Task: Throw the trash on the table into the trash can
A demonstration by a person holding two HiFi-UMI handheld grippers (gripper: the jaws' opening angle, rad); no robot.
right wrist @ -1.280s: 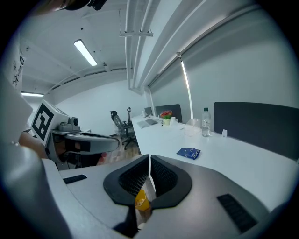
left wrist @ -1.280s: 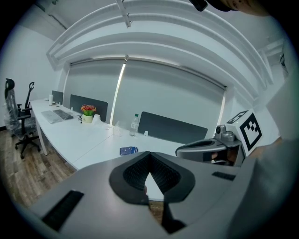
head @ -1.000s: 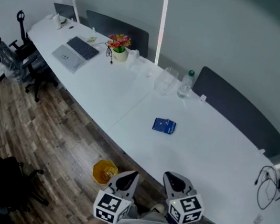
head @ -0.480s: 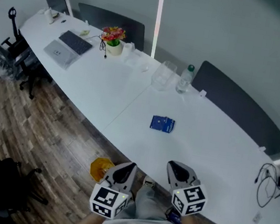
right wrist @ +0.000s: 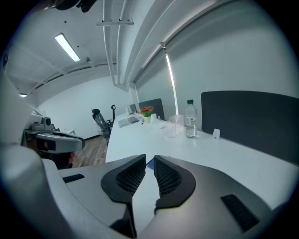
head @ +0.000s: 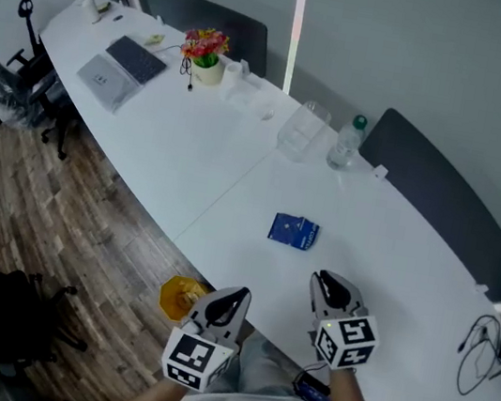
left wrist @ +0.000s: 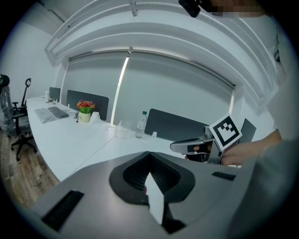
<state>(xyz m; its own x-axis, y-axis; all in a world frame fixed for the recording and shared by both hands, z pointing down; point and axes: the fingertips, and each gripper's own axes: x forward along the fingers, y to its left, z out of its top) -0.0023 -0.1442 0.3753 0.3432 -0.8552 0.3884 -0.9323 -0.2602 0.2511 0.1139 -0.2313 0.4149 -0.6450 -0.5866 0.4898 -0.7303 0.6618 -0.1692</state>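
A blue packet [head: 294,232] lies flat on the long white table [head: 191,156]. On the wooden floor under the table's near edge stands a yellow trash can [head: 179,296]. My right gripper [head: 331,290] is over the near edge, a short way on the near side of the packet. Its jaws have just been opening to a narrow gap [right wrist: 149,158], with nothing between them. My left gripper [head: 229,306] hangs off the table beside the can, with its pads meeting at the tips [left wrist: 149,155] and nothing in them.
At the table's far side stand a water bottle [head: 345,144], a clear plastic container [head: 300,131], a flower pot [head: 205,50] and a laptop [head: 120,70]. Dark chairs [head: 439,212] line the far edge. A cable [head: 479,344] lies at the right end. An office chair [head: 8,88] stands left.
Both grippers have moved forward. The right one has come over the table edge, closer to the blue packet, and a narrow gap now shows between its jaws.
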